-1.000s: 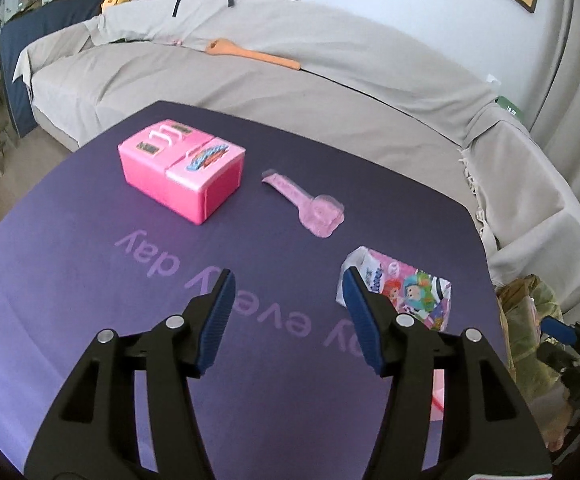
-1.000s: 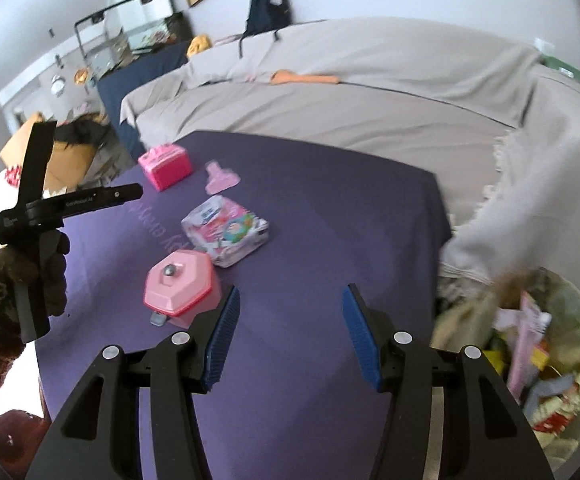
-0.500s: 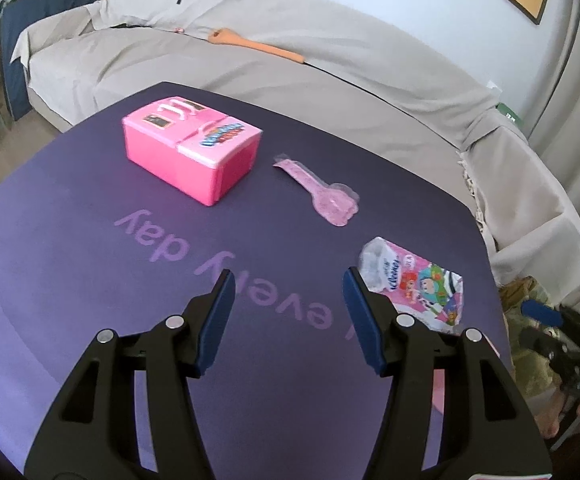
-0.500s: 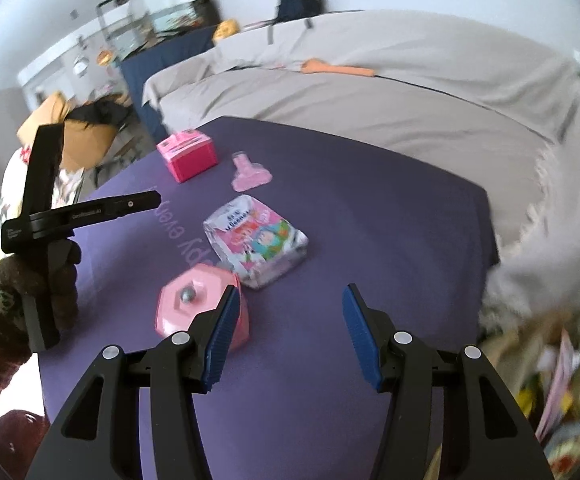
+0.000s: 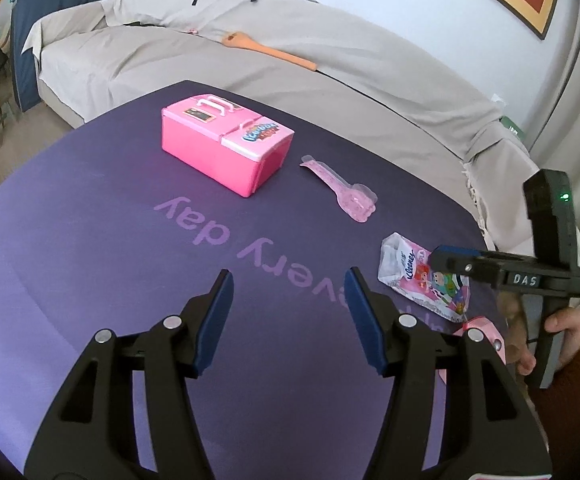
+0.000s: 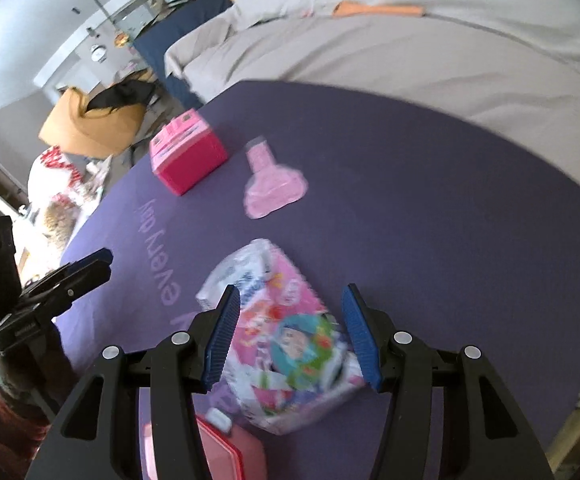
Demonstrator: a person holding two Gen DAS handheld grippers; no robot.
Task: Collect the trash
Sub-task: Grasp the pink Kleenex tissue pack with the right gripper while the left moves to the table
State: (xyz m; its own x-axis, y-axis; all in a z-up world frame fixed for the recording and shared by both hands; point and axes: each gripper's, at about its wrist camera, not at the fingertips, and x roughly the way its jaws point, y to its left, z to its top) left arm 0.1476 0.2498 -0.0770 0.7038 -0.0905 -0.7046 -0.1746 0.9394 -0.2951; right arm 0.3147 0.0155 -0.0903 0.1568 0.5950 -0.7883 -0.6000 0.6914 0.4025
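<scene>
Tissue pack (image 6: 286, 340) between parted right hand-held gripper (image 6: 288, 334) fingers, right view only; left hand-held gripper (image 5: 288, 318) likewise parted.

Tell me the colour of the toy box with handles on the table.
Bright pink toy box; left wrist view shows it best.

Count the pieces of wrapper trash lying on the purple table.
2: the tissue packet under the right tool, and the clear pink wrapper beside the pink toy box. More may be hidden.
</scene>
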